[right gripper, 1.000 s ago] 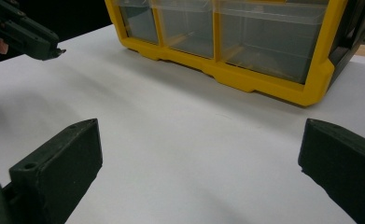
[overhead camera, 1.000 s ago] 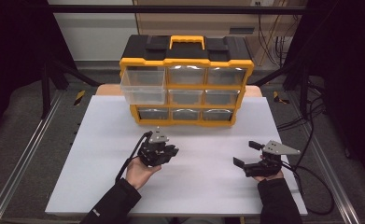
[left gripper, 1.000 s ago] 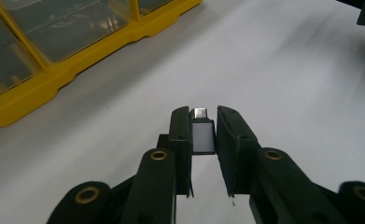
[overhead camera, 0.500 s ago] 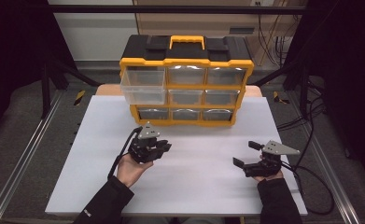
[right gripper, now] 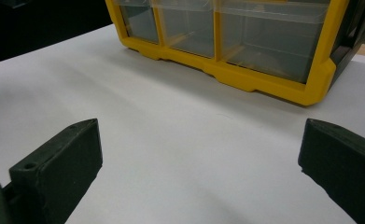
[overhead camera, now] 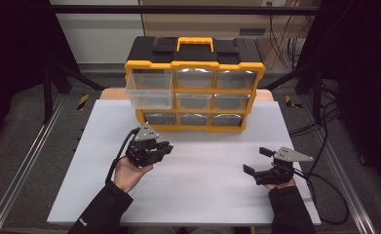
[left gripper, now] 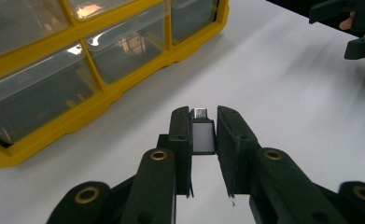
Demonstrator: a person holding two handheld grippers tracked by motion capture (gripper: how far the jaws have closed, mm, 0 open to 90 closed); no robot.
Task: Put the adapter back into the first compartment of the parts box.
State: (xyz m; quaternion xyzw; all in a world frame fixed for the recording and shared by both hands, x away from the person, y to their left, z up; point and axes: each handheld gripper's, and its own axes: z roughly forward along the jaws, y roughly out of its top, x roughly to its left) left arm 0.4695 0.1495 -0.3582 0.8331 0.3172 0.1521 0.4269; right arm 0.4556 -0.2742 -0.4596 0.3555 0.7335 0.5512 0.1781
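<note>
A yellow and black drawer cabinet [overhead camera: 194,63] with clear drawers stands at the back of the white table [overhead camera: 202,195]. Its top left drawer [overhead camera: 149,90] is pulled out. My left gripper [overhead camera: 164,147] hovers in front of the cabinet's lower left drawers. In the left gripper view, the left gripper [left gripper: 203,119] is shut on a small white adapter [left gripper: 202,135] with a metal plug end pointing forward. My right gripper [overhead camera: 255,161] rests low at the table's right, jaws spread wide. In the right gripper view, the right gripper [right gripper: 201,135] has only bare table between its jaws.
The cabinet's bottom row of drawers [left gripper: 40,98] is closed, and so is its front [right gripper: 264,42] in the right gripper view. Cables [overhead camera: 324,185] trail off the table's right edge. A metal frame rail [overhead camera: 27,161] runs along the left side.
My left hand has lifted and drifted left, a little nearer the cabinet, still holding the adapter. The right hand has stayed put.
</note>
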